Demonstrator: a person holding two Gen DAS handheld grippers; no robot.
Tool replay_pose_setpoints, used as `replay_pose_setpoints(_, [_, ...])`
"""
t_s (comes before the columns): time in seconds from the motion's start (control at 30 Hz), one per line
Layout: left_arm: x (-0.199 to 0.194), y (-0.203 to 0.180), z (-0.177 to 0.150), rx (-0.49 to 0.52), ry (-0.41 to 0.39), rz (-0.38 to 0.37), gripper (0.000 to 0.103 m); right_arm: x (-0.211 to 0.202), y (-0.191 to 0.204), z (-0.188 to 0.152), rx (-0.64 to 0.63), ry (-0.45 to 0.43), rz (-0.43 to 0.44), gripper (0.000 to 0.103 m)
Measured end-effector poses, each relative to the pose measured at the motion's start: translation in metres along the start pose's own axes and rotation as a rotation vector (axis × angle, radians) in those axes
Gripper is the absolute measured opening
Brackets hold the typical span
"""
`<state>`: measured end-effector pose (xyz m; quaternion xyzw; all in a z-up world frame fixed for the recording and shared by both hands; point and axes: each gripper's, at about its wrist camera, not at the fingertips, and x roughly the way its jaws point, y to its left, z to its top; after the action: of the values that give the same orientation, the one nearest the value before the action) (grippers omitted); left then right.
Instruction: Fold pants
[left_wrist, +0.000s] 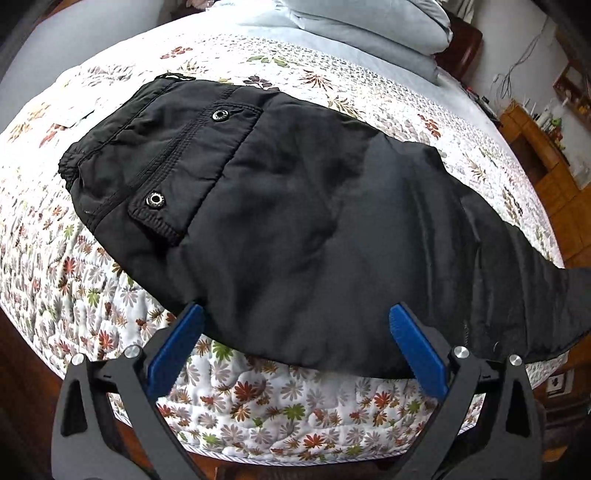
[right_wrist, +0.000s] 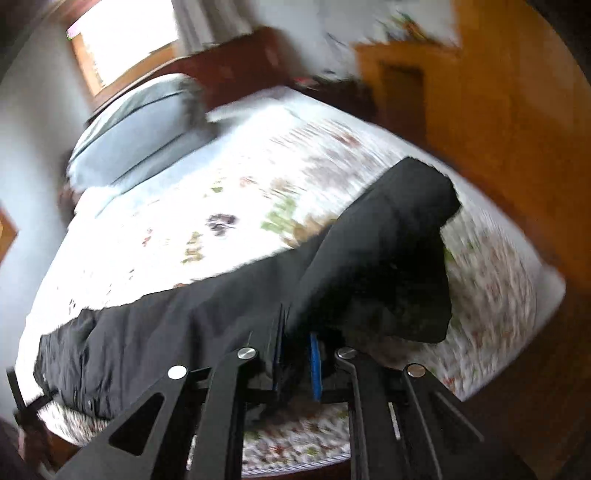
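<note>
The black padded pants lie flat across the white quilted bedspread with flower print, the elastic waistband to the left. The left gripper is wide open over the near edge of the pants and holds nothing. The right gripper is closed on black fabric of the pants, which is lifted; this view is blurred. Grey-blue pillows lie at the head of the bed.
</note>
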<state>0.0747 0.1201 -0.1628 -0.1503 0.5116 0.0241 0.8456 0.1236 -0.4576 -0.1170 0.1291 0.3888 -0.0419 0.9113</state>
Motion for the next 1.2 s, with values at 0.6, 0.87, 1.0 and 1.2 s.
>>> replay_pose_setpoints(0.6, [-0.009, 0.006, 0.006, -0.044, -0.012, -0.037, 0.1, 0.012, 0.162, -0.024, -0.459, 0.054, 0.092, 0.012])
replay_pose_setpoints(0.87, [-0.016, 0.005, 0.009, -0.036, -0.033, -0.023, 0.1, 0.032, 0.182, -0.047, -0.529, 0.119, 0.125, 0.012])
replay_pose_setpoints(1.0, [-0.017, 0.005, 0.009, -0.035, -0.034, -0.023, 0.1, 0.046, 0.197, -0.064, -0.593, 0.174, 0.146, 0.012])
replay_pose_setpoints(1.2, [-0.019, 0.006, 0.009, -0.041, -0.037, -0.025, 0.1, 0.063, 0.216, -0.099, -0.747, 0.253, 0.125, 0.012])
